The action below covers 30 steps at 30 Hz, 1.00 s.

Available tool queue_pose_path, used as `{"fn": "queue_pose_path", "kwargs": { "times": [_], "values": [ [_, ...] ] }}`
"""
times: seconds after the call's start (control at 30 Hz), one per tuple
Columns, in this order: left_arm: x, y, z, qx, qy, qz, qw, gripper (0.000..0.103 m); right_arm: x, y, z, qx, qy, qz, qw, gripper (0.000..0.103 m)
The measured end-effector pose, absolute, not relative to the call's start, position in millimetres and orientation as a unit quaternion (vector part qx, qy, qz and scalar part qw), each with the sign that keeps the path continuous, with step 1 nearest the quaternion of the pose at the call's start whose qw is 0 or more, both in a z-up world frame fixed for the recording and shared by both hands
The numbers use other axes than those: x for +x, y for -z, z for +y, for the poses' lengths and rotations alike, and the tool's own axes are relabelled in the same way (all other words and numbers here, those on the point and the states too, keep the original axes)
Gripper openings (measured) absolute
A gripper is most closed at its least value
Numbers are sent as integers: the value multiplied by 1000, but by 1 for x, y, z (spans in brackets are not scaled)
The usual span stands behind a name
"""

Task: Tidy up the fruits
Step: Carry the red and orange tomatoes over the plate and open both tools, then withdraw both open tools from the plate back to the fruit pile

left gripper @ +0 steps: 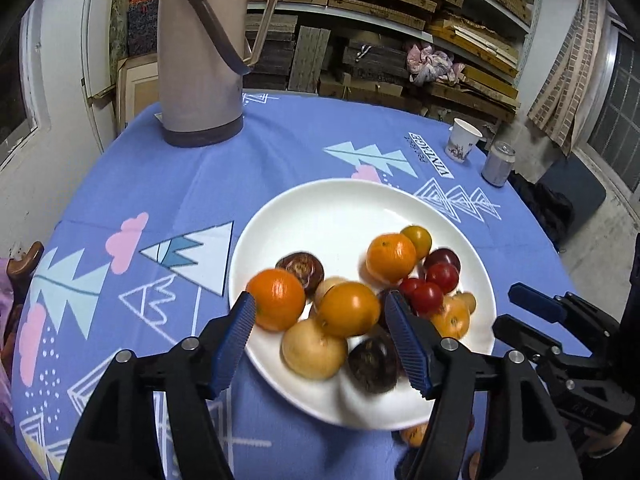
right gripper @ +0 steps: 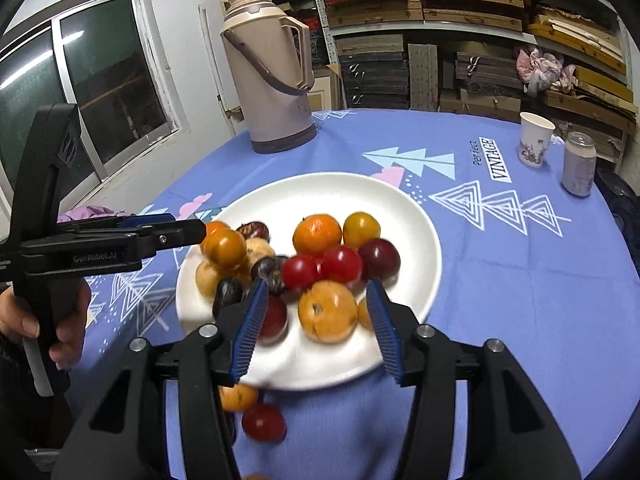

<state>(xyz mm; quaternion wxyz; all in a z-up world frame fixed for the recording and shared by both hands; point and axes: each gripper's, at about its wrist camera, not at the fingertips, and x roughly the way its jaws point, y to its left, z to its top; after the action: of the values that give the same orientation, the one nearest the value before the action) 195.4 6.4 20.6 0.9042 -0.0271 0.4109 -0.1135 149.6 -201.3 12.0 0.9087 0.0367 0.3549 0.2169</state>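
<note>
a: start with the big stuff. the table (left gripper: 280, 152) has a loose blue cloth, and the white plate (left gripper: 340, 208) sits near its front edge. a claw that catches the rim could slide the plate toward the edge.

b: the tall flask (right gripper: 268, 80) at the back?

a: well apart from the work, low risk. same for the paper cup (right gripper: 534, 140) and the can (right gripper: 579, 164) on the far right.

b: the fruit, then.

a: most of it is heaped on the near half of the plate, touching and partly stacked. the orange (left gripper: 276, 298) sits at the pile's left, hard by the rim. nudge it and i'd expect it to roll off, or the heap to shift.

b: the claws?

a: the left claw (left gripper: 320, 344) stands fairly wide with nothing pinched; a yellow fruit (left gripper: 314, 348) and another orange one lie between its fingers. the right claw (right gripper: 316, 336) is narrower but also empty, with an orange-yellow fruit (right gripper: 328, 310) in the gap. both hang close over the same pile, so they could knock each other.

b: anything off the plate?

a: yes. a small orange fruit (right gripper: 238, 396) and a red fruit (right gripper: 264, 422) lie on the cloth just before the plate, under the right claw. they look round and free to roll off the front.
</note>
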Motion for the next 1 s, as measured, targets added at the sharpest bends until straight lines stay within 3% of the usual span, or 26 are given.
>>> {"fn": "queue_pose_path", "kwargs": {
  "times": [0.1,0.63,0.93,1.0],
  "values": [
    [185,-16,5,-20,114,417,902,72,134,-10,-206,34,-218,356,908,63],
    [136,6,11,-16,112,442,890,73,52,21,-211,5,-248,401,882,70],
    [115,14,5,-5,119,452,884,73,24,41,-189,-43,-260,414,871,69],
    [111,15,1,0,123,454,883,73,24,44,-186,-54,-256,413,872,52]
  ]
}}
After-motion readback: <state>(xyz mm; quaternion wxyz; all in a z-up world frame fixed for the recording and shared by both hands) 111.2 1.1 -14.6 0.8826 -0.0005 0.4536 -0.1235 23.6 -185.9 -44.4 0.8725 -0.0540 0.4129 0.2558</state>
